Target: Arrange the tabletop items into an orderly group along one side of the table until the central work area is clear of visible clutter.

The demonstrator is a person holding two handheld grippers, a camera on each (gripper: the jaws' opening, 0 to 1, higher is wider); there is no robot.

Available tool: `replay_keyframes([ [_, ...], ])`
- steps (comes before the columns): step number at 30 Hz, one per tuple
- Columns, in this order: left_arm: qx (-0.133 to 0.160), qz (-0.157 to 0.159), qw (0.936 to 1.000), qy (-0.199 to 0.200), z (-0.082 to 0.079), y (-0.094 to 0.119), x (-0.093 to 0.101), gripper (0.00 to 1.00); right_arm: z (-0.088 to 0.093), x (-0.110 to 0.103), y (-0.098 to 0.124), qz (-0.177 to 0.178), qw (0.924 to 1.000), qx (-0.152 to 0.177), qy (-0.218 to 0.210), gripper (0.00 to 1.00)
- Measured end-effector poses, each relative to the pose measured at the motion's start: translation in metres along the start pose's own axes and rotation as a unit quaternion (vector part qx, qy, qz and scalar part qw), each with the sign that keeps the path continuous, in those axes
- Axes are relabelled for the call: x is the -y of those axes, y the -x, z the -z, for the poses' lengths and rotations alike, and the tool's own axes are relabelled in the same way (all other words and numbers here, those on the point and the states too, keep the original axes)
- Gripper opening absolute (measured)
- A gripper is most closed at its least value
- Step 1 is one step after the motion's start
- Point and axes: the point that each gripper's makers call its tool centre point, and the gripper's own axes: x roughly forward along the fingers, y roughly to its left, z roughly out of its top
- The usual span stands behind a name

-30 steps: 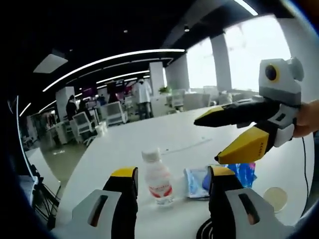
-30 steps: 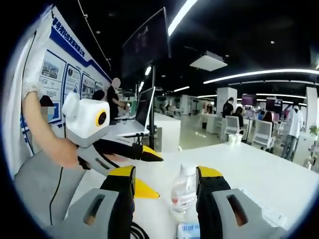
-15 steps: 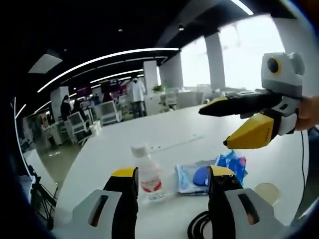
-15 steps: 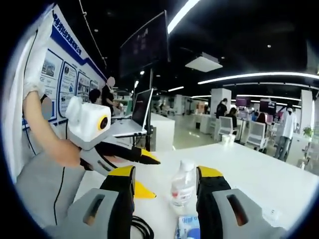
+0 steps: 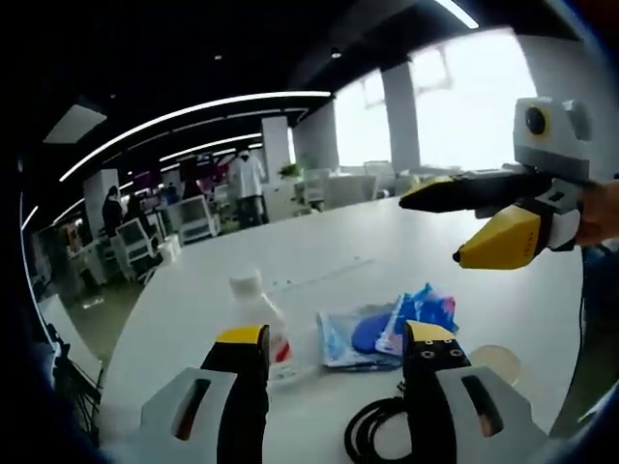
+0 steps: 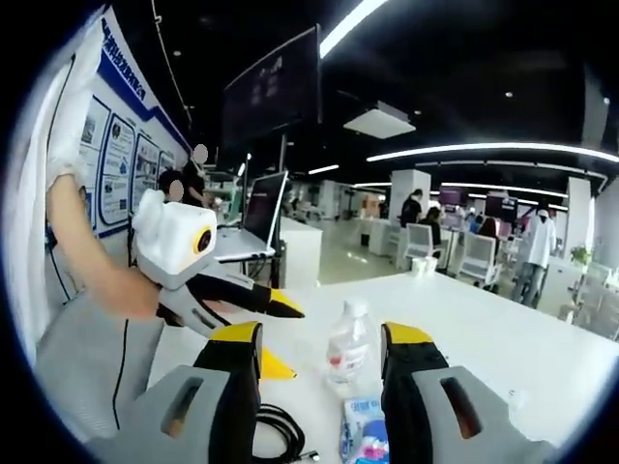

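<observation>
A small clear bottle (image 5: 253,307) with a white cap and red label stands on the white table (image 5: 319,256), partly behind my left gripper's (image 5: 335,337) left jaw. Beside it lie flat blue packets (image 5: 360,336) and a crumpled blue wrapper (image 5: 431,307). A black cable (image 5: 371,437) coils near the front. My right gripper (image 5: 437,232) hovers open above the wrapper, at the right. In the right gripper view, the bottle (image 6: 347,345) stands between the open jaws of my right gripper (image 6: 321,338), with a blue packet (image 6: 363,431) and the cable (image 6: 280,431) below. My left gripper (image 6: 293,343) hangs open at the left.
A pale round disc (image 5: 495,363) lies on the table near the right edge. A person's grey sleeve (image 6: 82,358) holds the left gripper. A laptop (image 6: 259,217) sits on another desk behind. Office chairs and people stand far back.
Both views have drawn back from the items, so the black cable now shows near the front in each. The bottle and packets stay put. Both grippers remain open.
</observation>
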Motion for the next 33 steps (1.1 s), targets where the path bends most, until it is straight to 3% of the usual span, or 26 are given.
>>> replay_keyframes([
  [16,0.0,0.036,0.9993,-0.011,0.005,0.008,0.013,0.51,0.008,-0.007,0.031,0.057,0.9983,-0.013,-0.008,0.46],
  [27,-0.005,0.036,0.9993,-0.001,0.005,0.001,0.016,0.5,0.02,0.011,0.053,0.065,0.9974,-0.025,-0.014,0.46],
  [33,-0.012,0.041,0.999,0.012,0.005,-0.006,0.026,0.49,0.027,0.032,0.061,0.07,0.9967,-0.036,-0.019,0.45],
])
